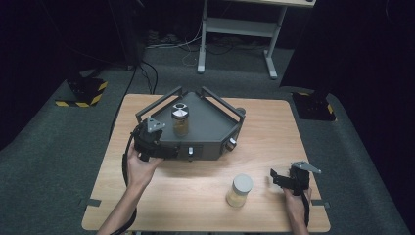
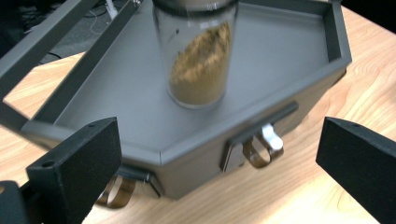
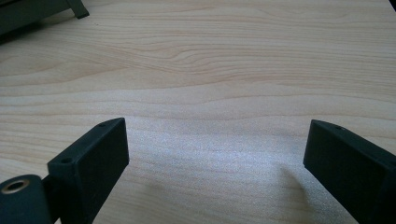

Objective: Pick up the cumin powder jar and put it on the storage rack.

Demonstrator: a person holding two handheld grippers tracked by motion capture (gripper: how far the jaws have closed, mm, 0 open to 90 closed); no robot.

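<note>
Two jars: one (image 1: 180,120) stands on the grey tray (image 1: 210,129) mid-frame, beside the wide-open left hand-held gripper (image 1: 169,153); another (image 1: 240,190) sits lower right, near the wide-open, empty right hand-held gripper (image 1: 275,177).

No text, label, brand or number can be read anywhere. The only sign is the yellow-and-black hazard striping (image 1: 80,103) on the dark base plates standing on the grey floor beyond the table's far corners.
</note>
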